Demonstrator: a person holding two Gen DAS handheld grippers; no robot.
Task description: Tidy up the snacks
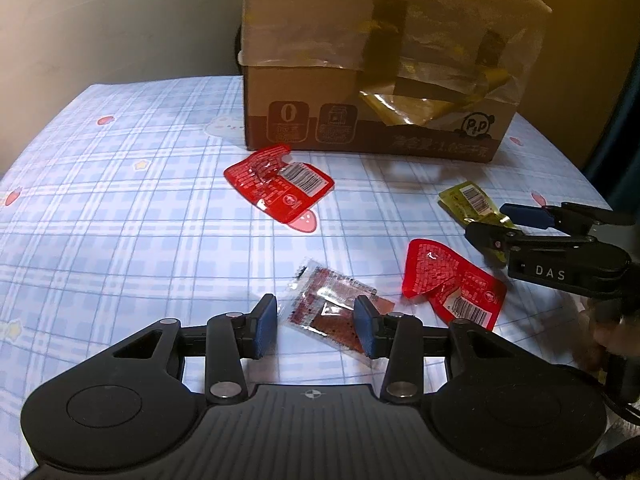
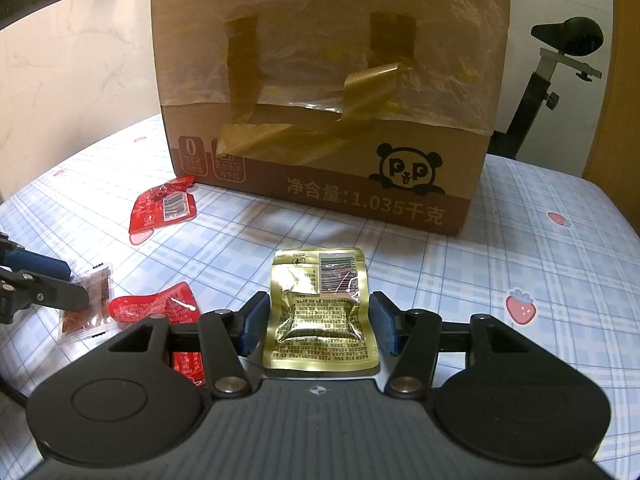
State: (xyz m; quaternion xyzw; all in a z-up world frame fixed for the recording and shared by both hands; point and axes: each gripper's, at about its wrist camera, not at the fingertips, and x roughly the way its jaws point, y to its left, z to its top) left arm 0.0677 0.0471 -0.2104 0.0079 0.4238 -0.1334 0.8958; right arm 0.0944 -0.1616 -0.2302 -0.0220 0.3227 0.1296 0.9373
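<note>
Gold foil marks the snack packet [image 2: 320, 316] at the lower centre of the right wrist view, lying flat on the bench [image 2: 540, 264] between the spread jaws of the right gripper [image 2: 318, 326]; the blue pads [image 2: 254, 326] stand just beside its edges, and contact cannot be told. In the left wrist view the same gripper [image 1: 490, 220] enters from the right edge with the gold packet [image 1: 468, 200] partly hidden behind it.

At the lower centre of the left wrist view, a clear packet with a brown snack [image 1: 332, 312] lies between the spread jaws of the left gripper [image 1: 316, 326], its right end touching or just beside the right pad [image 1: 366, 328]. Just right of it lies a red packet [image 1: 452, 284], barcode up. Another red packet [image 1: 278, 182] lies mid-frame, near the foot of a cardboard box [image 1: 380, 60] that fills the upper centre.

The box carries a panda logo [image 2: 408, 170], printed text and loose strips of yellowish tape [image 2: 320, 136]. Blue-checked cloth with strawberry prints [image 2: 520, 308] covers the bench. At the upper right of the right wrist view a black saddle on a post [image 2: 568, 36] stands behind the bench.
</note>
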